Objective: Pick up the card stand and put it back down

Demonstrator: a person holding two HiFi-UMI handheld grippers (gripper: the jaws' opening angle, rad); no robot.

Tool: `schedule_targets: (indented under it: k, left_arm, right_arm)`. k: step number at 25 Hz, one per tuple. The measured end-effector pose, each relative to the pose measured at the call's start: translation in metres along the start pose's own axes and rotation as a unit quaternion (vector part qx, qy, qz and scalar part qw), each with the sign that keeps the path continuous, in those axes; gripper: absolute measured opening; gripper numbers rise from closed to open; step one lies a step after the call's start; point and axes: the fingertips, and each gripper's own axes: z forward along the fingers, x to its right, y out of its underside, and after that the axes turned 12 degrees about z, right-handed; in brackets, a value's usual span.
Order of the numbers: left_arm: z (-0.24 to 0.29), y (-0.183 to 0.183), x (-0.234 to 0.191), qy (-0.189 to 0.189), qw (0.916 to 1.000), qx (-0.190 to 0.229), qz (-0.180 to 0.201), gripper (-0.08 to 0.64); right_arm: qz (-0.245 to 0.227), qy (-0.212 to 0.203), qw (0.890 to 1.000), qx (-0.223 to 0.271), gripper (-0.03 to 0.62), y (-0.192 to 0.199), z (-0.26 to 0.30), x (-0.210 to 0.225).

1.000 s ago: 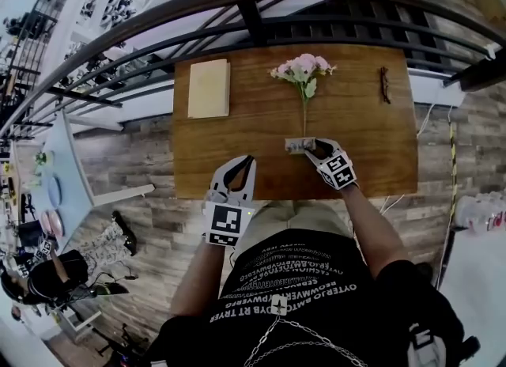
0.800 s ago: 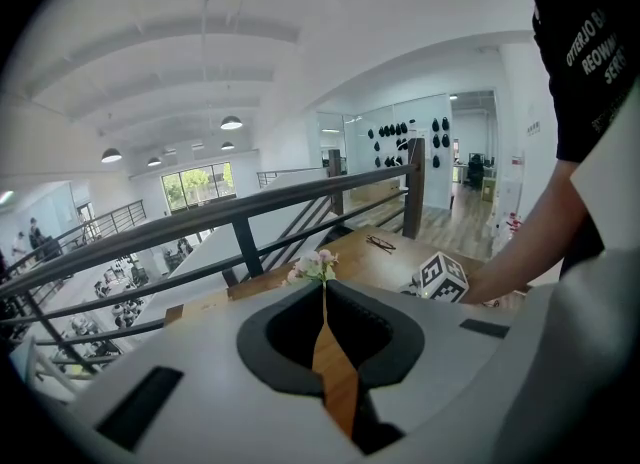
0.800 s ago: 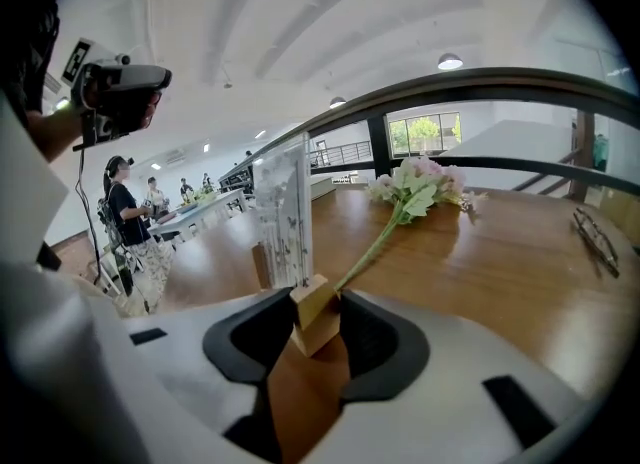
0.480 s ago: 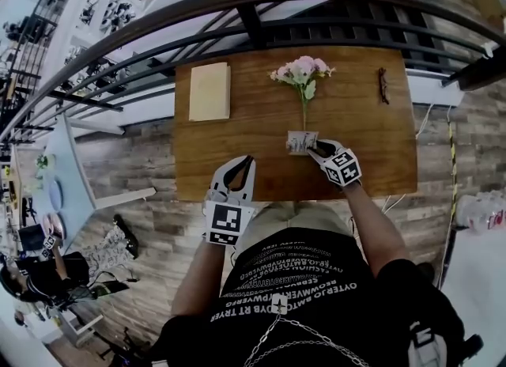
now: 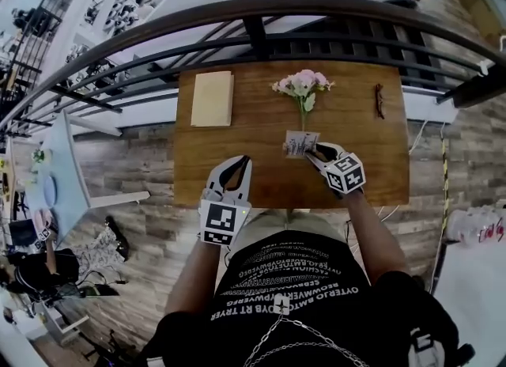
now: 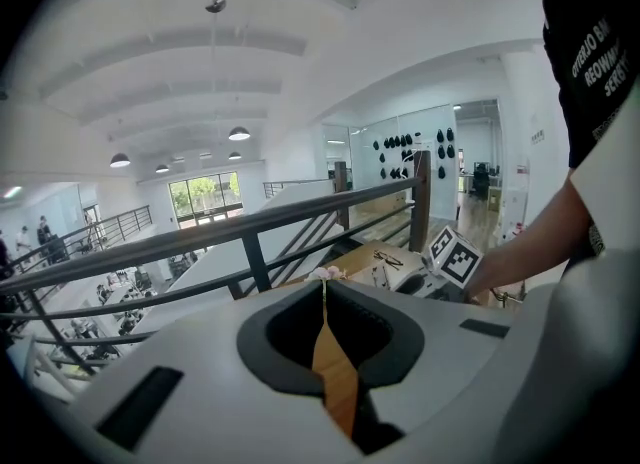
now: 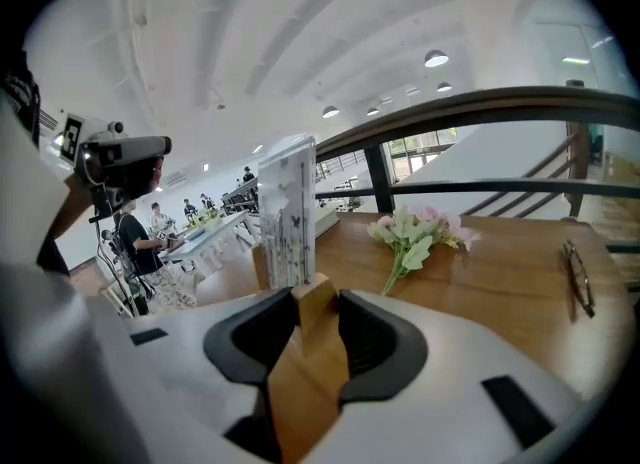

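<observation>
The card stand (image 7: 288,214) is held above the surface (image 5: 261,112), its wooden base clamped in the right gripper's (image 5: 319,152) jaws, which have just been closing. The left gripper's (image 5: 238,166) jaws are together, empty. An upright set-down is called for next.

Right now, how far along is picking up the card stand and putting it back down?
Done: the right gripper has just closed its jaws on the wooden base of the card stand. In hand: the lift; the stand seems clear of the table, though no view shows under it. Left: setting it down and letting go. The left gripper hangs empty.
</observation>
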Motion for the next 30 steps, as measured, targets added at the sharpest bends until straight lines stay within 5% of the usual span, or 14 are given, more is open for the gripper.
schedule_targets:
  k: [30]
  left_arm:
    - [-0.001,-0.052,-0.026,-0.001,0.9984,0.055,-0.010,0.034]
  right_arm:
    - [-0.087,-0.035,0.994,0.052,0.147,-0.166,-0.109,-0.116]
